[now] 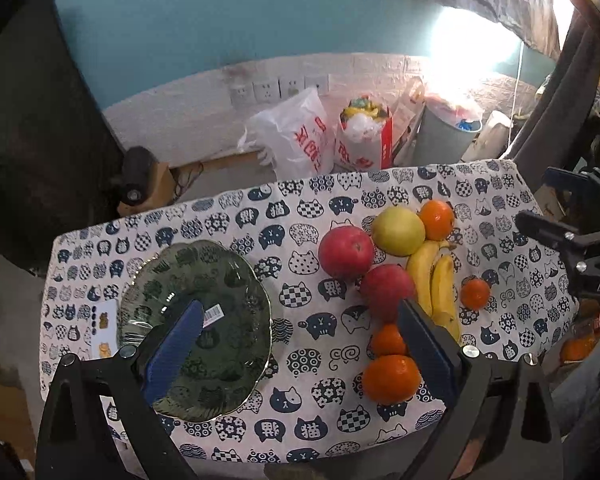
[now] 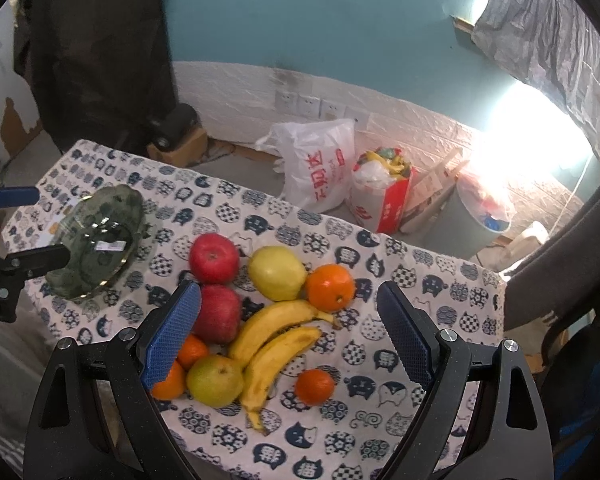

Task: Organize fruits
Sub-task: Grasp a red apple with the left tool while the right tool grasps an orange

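Glass plate [image 1: 220, 276]: barcode sticker [image 1: 213, 315] | white bag [image 1: 296, 136]: red characters

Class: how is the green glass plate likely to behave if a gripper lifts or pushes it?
The plate looks like smooth, shiny glass, so probably slippery and breakable. Its low, wide shape suggests it would slide on the cloth rather than tip.

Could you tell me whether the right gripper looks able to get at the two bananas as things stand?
Probably yes: the right gripper is open above the bananas, which lie uncovered, though a green apple touches them on one side.
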Demonstrator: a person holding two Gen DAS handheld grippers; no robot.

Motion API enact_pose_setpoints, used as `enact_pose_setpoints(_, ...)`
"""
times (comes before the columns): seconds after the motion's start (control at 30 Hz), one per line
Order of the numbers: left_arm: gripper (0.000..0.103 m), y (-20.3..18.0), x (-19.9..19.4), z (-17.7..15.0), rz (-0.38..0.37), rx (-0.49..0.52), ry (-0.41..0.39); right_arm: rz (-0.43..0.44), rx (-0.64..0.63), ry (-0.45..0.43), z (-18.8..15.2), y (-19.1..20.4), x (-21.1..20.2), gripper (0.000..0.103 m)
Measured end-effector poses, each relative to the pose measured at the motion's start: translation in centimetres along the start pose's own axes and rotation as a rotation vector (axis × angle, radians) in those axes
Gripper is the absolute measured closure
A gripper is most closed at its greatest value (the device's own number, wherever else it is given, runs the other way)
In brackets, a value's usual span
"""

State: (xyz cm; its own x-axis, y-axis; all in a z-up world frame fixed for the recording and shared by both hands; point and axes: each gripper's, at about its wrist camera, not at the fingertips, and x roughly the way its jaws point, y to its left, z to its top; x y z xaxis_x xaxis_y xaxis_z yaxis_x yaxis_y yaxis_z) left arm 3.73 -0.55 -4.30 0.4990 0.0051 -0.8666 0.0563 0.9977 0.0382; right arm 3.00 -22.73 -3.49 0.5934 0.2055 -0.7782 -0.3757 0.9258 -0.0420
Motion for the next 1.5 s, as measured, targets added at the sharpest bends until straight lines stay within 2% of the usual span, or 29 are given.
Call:
enact_pose_setpoints(0.27, 0.005, -0.3, 3.0, 3.4, -0.032, -0.015, 0.076, 0.058, 0.059, 0.109, 2.0, -3.8, 2.8, 0.015)
enact_pose_setpoints(0.47, 0.005, -0.9, 5.7, 5.5, -0.05, 0.002, 0.134, 0.01, -0.015, 0.172, 3.6, -5.0, 5.4, 0.015)
enact_pose_setpoints(0.67, 0.005, -1.4, 8.9, 7.1, -0.062, 0.012, 0.171, 0.063, 0.001, 0.236, 4.2, -6.3, 9.3, 0.015)
enact_pose_setpoints(1.17, 0.005, -3.6, 17.3, 5.8, -0.117, -0.005, 0.313, 0.123, -0.007, 0.393, 0.2, -8.1, 17.4, 0.015)
enact_pose_setpoints(1.5, 0.005, -5.2, 20.6, 5.6, -0.112, 0.021, 0.362, 0.156, -0.037, 0.435, -0.9, -7.8, 20.3, 0.015)
